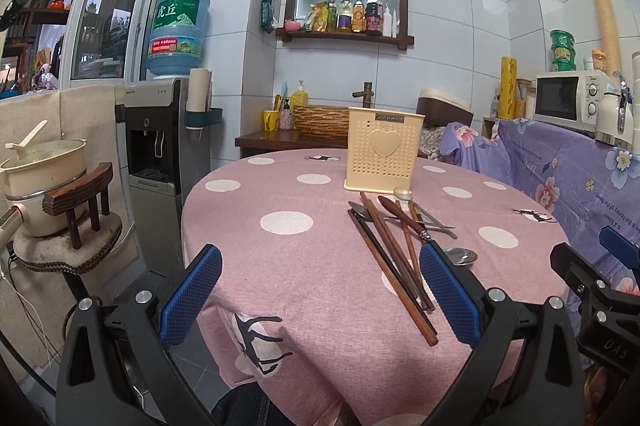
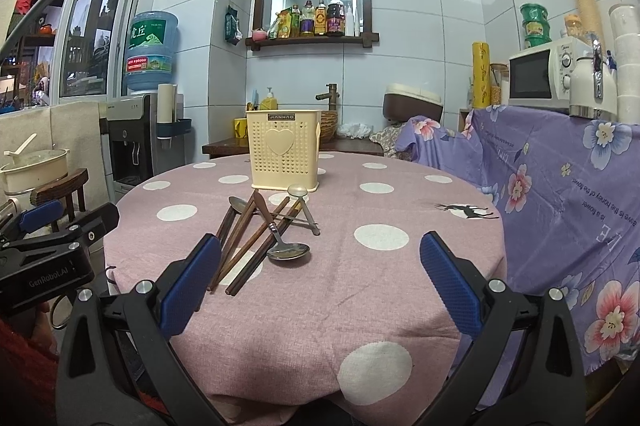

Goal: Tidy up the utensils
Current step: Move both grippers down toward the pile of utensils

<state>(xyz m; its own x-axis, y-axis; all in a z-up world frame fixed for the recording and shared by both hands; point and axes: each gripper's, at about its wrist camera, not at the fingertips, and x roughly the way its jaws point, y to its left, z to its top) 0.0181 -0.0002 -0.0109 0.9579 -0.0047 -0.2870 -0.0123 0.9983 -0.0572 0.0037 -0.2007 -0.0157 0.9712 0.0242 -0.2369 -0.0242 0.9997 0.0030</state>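
Note:
A cream perforated utensil holder [image 1: 383, 149] [image 2: 283, 149] with a heart on its front stands upright on the round pink polka-dot table [image 1: 288, 222] [image 2: 380, 238]. In front of it lies a crossed pile of wooden chopsticks [image 1: 394, 266] [image 2: 244, 246] and metal spoons [image 1: 462, 256] [image 2: 289, 250]. My left gripper [image 1: 320, 290] is open, hovering over the table's near edge, left of the pile. My right gripper [image 2: 320, 286] is open too, nothing between its blue pads, just short of the pile. Each gripper shows at the edge of the other's view.
A purple floral cloth [image 2: 560, 193] covers a counter on the right, carrying a microwave [image 2: 540, 77] and a white kettle [image 2: 592, 85]. A water dispenser [image 1: 156, 153] stands to the left. A pot [image 1: 44, 169] and a small wooden stool [image 1: 80, 193] sit on a stand at far left.

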